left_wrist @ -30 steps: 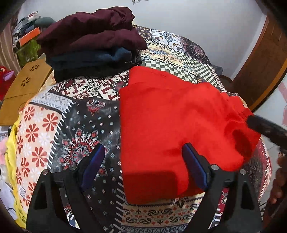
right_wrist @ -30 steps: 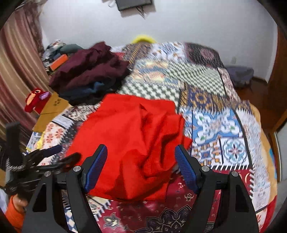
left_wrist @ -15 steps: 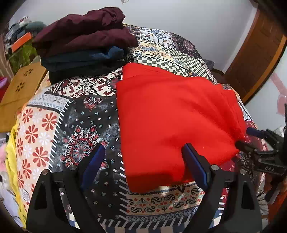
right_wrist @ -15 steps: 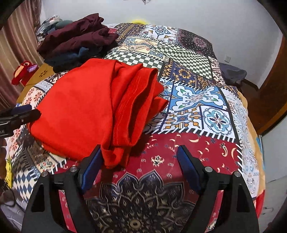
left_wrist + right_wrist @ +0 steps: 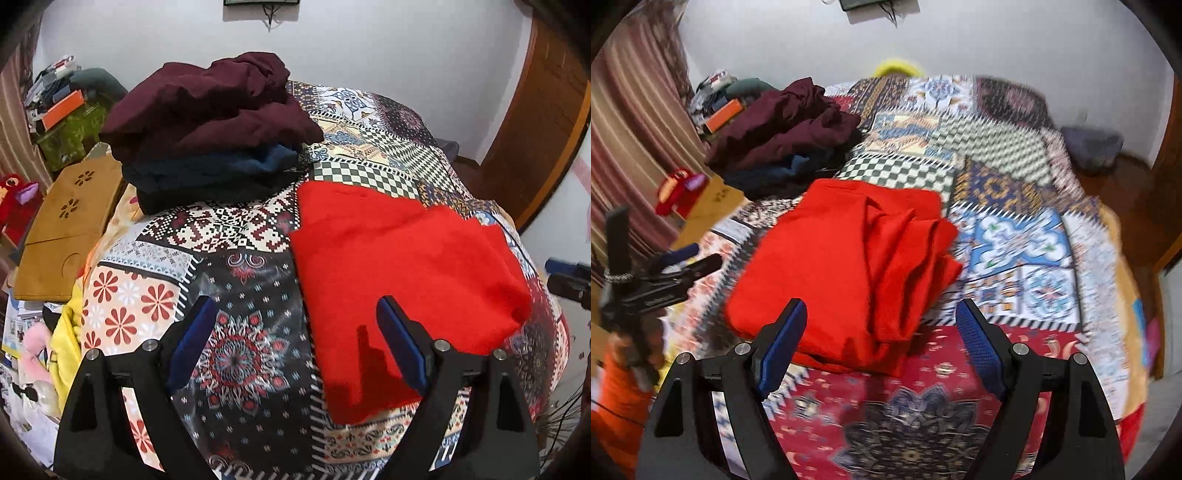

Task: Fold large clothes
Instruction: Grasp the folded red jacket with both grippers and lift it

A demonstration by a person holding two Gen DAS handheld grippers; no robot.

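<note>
A red garment (image 5: 399,280) lies folded on the patterned bedspread (image 5: 236,354). In the right wrist view the red garment (image 5: 842,258) shows loose pleats along its right side. My left gripper (image 5: 293,310) is open above the garment's near left edge, with nothing between its fingers. My right gripper (image 5: 881,312) is open too, hovering over the garment's near edge and holding nothing. Each gripper appears in the other view: the right gripper (image 5: 569,277) at the far right, the left gripper (image 5: 665,273) at the far left, held by a hand in an orange sleeve (image 5: 617,398).
A stack of folded maroon and dark blue clothes (image 5: 214,122) sits on the bed behind the garment on the left. A brown board (image 5: 66,229), a red plush toy (image 5: 14,206) and cluttered boxes stand left of the bed. A wooden door (image 5: 535,129) is on the right.
Both grippers have pulled back and risen from the red garment. Its bunched right side, earlier between the right fingers, now rests in folds on the bed.
</note>
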